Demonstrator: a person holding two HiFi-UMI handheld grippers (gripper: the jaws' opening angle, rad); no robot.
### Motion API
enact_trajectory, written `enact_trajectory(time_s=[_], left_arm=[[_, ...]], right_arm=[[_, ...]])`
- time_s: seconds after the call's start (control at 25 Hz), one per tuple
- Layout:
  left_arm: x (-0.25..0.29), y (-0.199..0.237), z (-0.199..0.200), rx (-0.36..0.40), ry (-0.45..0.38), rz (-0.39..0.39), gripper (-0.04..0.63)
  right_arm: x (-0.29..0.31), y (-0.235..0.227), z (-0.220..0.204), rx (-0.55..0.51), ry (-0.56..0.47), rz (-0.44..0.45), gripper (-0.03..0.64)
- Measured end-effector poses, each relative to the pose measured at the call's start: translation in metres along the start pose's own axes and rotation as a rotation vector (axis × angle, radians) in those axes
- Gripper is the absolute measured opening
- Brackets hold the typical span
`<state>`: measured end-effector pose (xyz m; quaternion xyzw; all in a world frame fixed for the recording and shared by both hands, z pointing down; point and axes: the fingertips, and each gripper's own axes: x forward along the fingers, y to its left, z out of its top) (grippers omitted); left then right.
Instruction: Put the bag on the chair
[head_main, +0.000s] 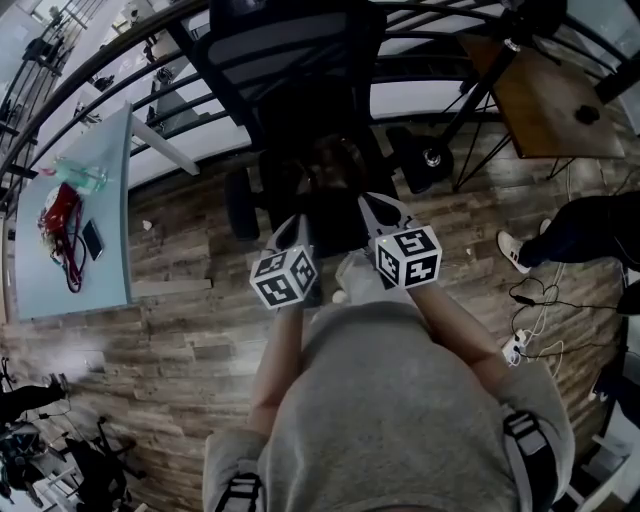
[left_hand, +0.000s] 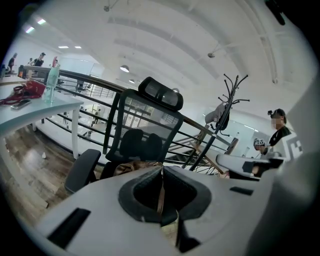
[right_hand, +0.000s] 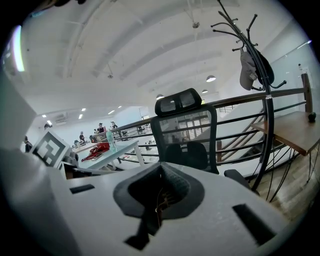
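Close-up, left hand-held gripper (left_hand: 161, 171) and right hand-held gripper (right_hand: 160, 168) clench straps (left_hand: 159, 200); overhead shows bag (head_main: 335, 168).

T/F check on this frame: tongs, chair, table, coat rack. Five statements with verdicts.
1. The left tongs stand wide open. False: they are shut on a thin strap.
2. The right tongs are shut on a thin strap. True.
3. The chair is black and has a headrest. True.
4. The table is bare. False: a red item, a bottle and a phone lie on it.
5. The coat rack is empty. False: a grey item hangs on it.
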<state>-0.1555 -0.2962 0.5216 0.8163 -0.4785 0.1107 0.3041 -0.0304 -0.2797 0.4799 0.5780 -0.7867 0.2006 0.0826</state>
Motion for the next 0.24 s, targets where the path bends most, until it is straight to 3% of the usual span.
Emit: enact_trajectory(time_s=[0.24], left_arm=[[0.0029,-0.0008,0.0001,0.001,0.002,0.000,0.012]], right_arm=[[0.0023,-0.0035,0.0013,-0.007,-0.001,-0.004,0.003]])
